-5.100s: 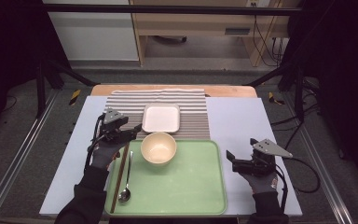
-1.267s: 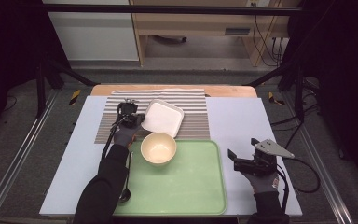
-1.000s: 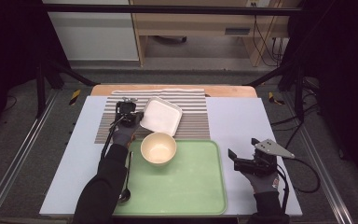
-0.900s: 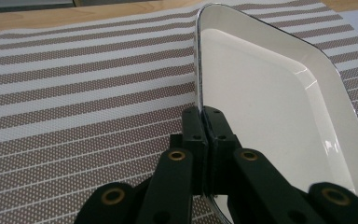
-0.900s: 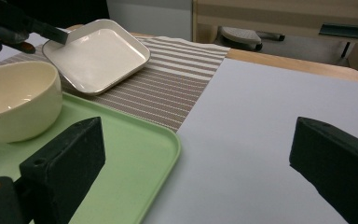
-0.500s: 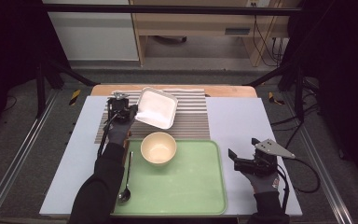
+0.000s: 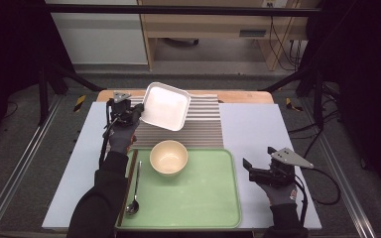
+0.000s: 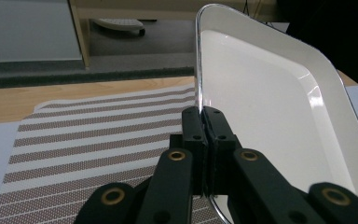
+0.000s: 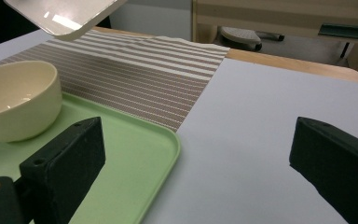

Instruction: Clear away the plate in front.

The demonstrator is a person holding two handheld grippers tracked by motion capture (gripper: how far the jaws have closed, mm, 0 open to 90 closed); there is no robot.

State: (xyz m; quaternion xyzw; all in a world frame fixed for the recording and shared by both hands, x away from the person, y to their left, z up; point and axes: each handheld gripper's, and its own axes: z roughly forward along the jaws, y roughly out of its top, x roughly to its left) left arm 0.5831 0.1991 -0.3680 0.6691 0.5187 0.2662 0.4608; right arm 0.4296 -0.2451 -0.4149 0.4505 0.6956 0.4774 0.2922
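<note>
Spreading beneath both tools, the tabletop (image 7: 258, 134) carries a striped mat (image 7: 206, 121) and a green tray (image 7: 198, 193). On the tray, below and toward the person from the left tool (image 7: 135, 113), sit a cream bowl (image 7: 168, 157), a spoon (image 7: 135, 191) and what look like chopsticks (image 7: 128, 186). The white square dish (image 7: 164, 106) hangs in the air off the left tool's tip, tilted, clear of the mat. That tool is clamped on the dish's thin rim (image 8: 198, 93), one pad on each face of the edge. The dish looks stiff, glossy and probably light; I judge it slippery and breakable if dropped. Held by one edge, it can pivot in the pads, so a deeper bite at mid-rim would be safer. The right tool (image 7: 258, 171) rests low on the bare tabletop, well away from the dish, its jaws standing wide apart with nothing between them.
</note>
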